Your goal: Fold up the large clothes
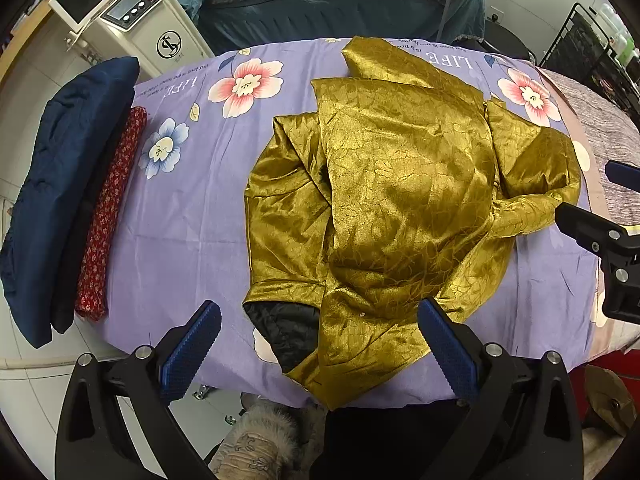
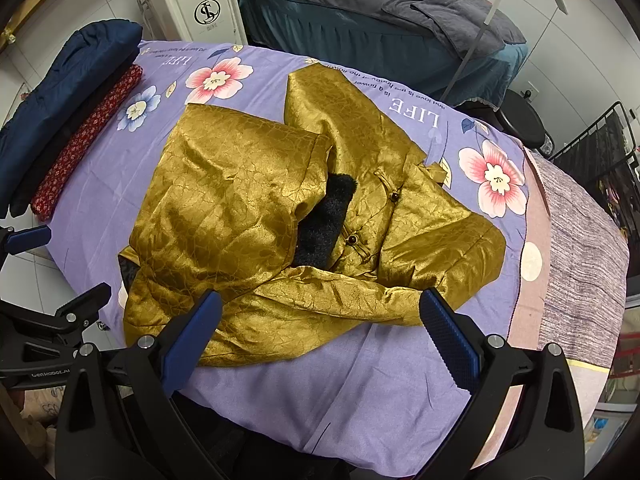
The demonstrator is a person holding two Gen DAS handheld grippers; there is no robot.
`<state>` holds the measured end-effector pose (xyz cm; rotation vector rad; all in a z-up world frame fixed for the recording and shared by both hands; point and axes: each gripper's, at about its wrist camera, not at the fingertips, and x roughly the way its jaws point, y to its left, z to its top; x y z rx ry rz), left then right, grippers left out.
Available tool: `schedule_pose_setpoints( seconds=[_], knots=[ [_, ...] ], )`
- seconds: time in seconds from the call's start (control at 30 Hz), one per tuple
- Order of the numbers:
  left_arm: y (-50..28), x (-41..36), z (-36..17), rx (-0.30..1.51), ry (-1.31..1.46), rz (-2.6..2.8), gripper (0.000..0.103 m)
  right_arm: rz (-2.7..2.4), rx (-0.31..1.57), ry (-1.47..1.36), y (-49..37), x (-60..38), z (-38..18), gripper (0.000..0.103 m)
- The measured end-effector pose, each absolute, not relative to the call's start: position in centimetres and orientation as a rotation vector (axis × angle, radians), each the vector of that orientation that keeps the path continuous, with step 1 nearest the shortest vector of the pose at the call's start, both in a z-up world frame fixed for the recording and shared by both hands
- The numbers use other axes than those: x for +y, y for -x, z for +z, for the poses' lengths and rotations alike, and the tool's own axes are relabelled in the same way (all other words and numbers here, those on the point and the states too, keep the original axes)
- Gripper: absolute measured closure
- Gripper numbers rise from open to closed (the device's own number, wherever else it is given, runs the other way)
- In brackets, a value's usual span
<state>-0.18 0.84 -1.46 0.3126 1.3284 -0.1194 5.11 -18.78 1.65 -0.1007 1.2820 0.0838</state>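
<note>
2 claws hover spread wide and empty over the near edge of the purple floral sheet (image 2: 320, 400). The left gripper (image 1: 320, 344) faces the gold jacket (image 1: 400, 200) hem; the right gripper (image 2: 320, 332) straddles a loose sleeve (image 2: 340, 296), likely the nearer grab. The jacket's long axis runs away from both. Farther left lie folded red cloth (image 1: 108, 216) and navy garment (image 1: 68, 184), well apart.

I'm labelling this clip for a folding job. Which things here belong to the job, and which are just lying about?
Job: gold jacket, left gripper, right gripper, both open and holding nothing.

Lying about: blue bundle, red cloth, white machine, bed.
</note>
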Motion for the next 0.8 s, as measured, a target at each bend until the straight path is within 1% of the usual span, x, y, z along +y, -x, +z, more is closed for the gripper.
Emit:
schedule_pose_setpoints(
  seconds=[0.8],
  knots=[
    [0.06,0.94,-1.81,1.345,-0.315,-0.105,0.006,0.080,1.286,0.092,-4.69,-18.96,1.06,0.006]
  ],
)
